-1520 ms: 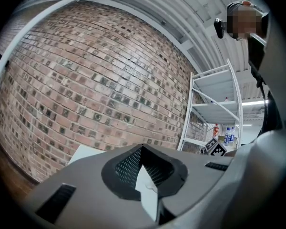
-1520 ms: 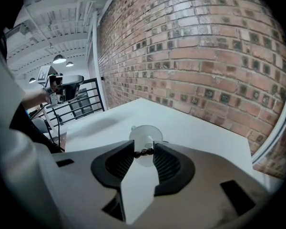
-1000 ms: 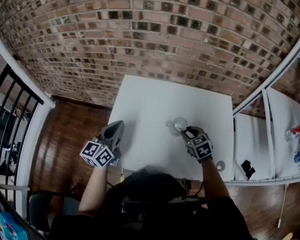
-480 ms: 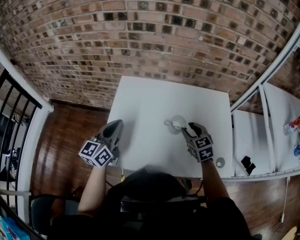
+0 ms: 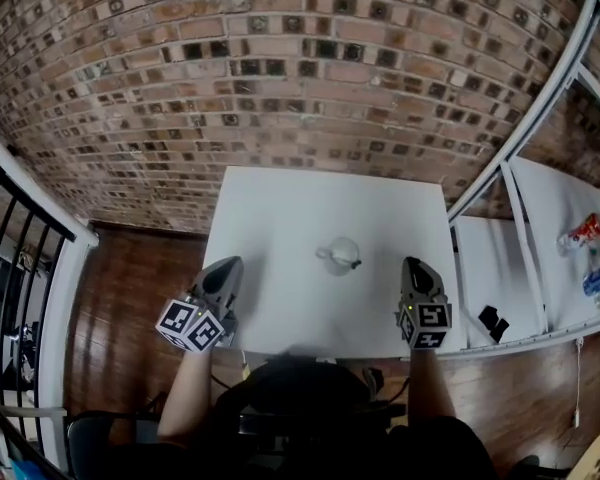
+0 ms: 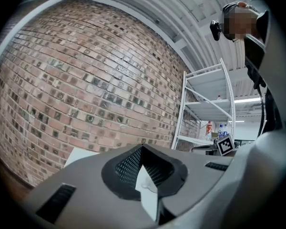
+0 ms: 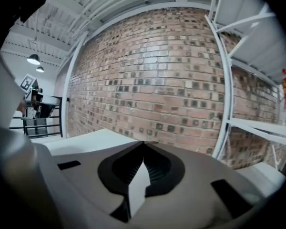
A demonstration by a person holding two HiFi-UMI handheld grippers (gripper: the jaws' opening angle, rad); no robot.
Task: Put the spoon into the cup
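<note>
My right hand-held gripper point(image 5: 414, 265) points wallward over the front-right corner of the bench point(image 5: 280, 208), jaws pressed together, empty. My left hand-held gripper point(image 5: 231, 265) is the same at the front-left corner. Spoon point(image 5: 352, 263) sits in the round pale cup point(image 5: 338, 253).

White tabletop point(image 5: 280, 218) before a red-brown brick wall point(image 5: 280, 68) with pale mortar. Dark reddish wood floor point(image 5: 130, 278). Clear cup point(image 5: 340, 255). Grey left gripper point(image 5: 231, 265) and right gripper point(image 5: 413, 264) carry black-and-white marker cubes.
</note>
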